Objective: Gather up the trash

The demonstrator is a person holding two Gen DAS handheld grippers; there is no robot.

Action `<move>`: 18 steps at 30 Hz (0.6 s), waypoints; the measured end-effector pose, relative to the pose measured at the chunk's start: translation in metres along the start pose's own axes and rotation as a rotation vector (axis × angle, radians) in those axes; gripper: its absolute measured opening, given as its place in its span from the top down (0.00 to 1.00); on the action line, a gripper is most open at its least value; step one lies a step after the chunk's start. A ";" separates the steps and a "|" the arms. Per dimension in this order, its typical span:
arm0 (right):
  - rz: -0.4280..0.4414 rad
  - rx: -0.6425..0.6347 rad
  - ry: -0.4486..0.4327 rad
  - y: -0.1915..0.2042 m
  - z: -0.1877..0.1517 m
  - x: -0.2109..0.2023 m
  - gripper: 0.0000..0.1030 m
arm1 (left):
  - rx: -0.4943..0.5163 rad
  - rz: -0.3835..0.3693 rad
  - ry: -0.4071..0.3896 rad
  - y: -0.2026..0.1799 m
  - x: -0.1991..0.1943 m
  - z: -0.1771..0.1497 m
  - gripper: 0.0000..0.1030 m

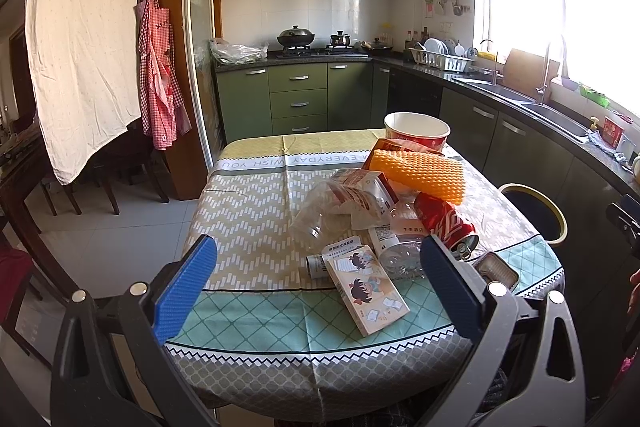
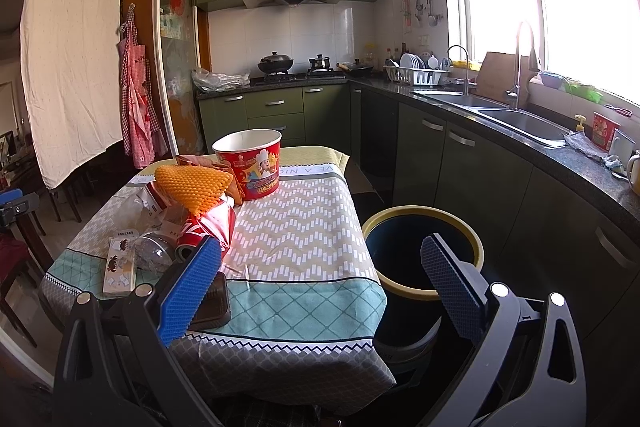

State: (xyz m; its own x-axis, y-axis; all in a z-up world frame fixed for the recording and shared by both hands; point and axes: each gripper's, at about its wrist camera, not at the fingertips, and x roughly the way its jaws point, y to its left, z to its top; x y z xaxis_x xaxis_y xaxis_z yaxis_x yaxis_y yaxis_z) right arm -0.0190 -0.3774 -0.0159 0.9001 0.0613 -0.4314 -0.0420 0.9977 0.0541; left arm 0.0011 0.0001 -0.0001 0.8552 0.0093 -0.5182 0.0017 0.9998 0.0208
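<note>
While both grippers hover with fingers spread and nothing between them, trash sits heaped on the bench (image 1: pixel 256 195). Left gripper (image 1: pixel 316 291) faces a cartoon carton (image 1: pixel 366 289) (beside a cola can (image 1: pixel 444 221)); right gripper (image 2: pixel 320 283) faces the bin (image 2: pixel 424 223).

A clear plastic bottle (image 1: pixel 320 215) lies partly buried under wrappers, its shape hard to trace. The red cola can (image 1: pixel 444 221) is half covered by an orange mesh sleeve (image 1: pixel 418 173). One blue finger (image 2: pixel 188 291) hides part of a dark tray (image 2: pixel 214 301). The bin (image 2: pixel 476 239) bottom is cut off behind the table (image 2: pixel 304 227).
</note>
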 end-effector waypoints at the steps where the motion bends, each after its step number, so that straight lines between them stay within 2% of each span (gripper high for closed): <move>1: 0.001 0.000 0.000 0.000 0.000 0.000 0.04 | 0.000 -0.001 0.000 0.000 0.000 0.000 0.06; 18: 0.001 0.002 0.002 0.000 0.000 0.000 0.04 | 0.007 -0.001 0.002 -0.002 0.001 -0.003 0.06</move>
State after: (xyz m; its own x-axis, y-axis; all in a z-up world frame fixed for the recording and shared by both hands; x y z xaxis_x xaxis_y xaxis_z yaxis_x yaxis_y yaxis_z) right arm -0.0186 -0.3776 -0.0157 0.8992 0.0625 -0.4332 -0.0423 0.9975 0.0561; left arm 0.0002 -0.0017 -0.0037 0.8539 0.0079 -0.5203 0.0067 0.9996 0.0261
